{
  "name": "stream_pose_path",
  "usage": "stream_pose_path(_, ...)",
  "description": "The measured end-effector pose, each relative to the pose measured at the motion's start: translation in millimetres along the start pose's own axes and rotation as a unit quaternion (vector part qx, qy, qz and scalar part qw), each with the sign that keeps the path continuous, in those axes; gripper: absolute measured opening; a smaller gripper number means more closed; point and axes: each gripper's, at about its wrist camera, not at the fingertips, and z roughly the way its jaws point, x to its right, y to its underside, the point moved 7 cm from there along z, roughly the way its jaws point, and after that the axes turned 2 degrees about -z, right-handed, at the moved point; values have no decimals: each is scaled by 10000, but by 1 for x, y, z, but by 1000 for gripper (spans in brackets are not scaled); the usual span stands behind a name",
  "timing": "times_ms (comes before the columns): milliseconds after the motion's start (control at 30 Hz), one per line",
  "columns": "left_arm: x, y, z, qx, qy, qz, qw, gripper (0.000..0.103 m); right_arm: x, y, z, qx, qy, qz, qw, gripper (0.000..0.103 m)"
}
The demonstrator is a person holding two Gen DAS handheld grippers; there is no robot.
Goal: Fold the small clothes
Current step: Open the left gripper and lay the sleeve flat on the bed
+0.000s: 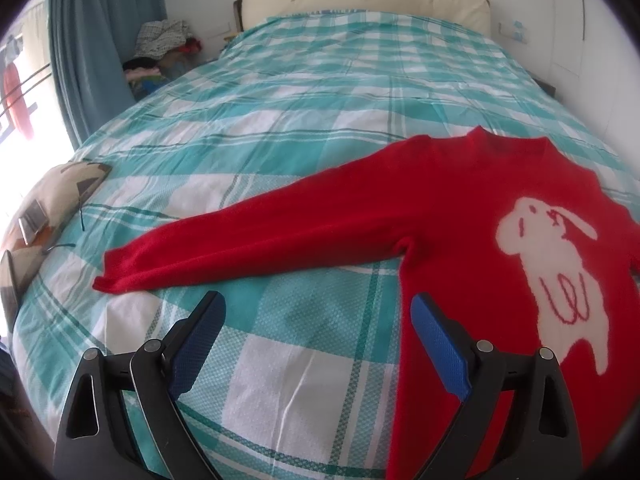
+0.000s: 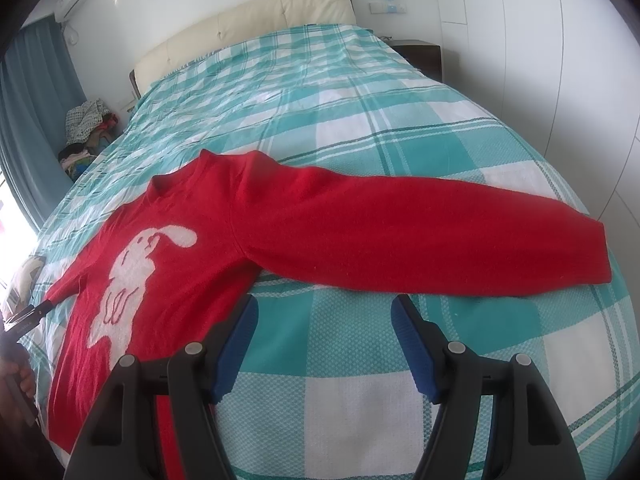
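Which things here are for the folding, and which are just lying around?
For the folding:
- red sweater, spread flat with both sleeves out
- left gripper, open
- right gripper, open
- bed, bearing the sweater

Just lying around:
- pile of clothes beside the bed
- patterned pillow
- blue curtain

Sweater point(image 1: 460, 208): red, white rabbit motif outlined in red stitching. Bed cover point(image 1: 280, 112): teal-and-white plaid. Headboard point(image 1: 360, 0): cream. Curtain point(image 1: 96, 32), upper left: blue. Gripper pads point(image 1: 196, 344): blue on black.
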Motion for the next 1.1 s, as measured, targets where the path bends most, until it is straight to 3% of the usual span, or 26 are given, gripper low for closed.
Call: stream_pose_path(1100, -4, 1, 2, -63, -152, 67, 9998, 97, -2, 3, 6, -74, 20, -32, 10000, 69)
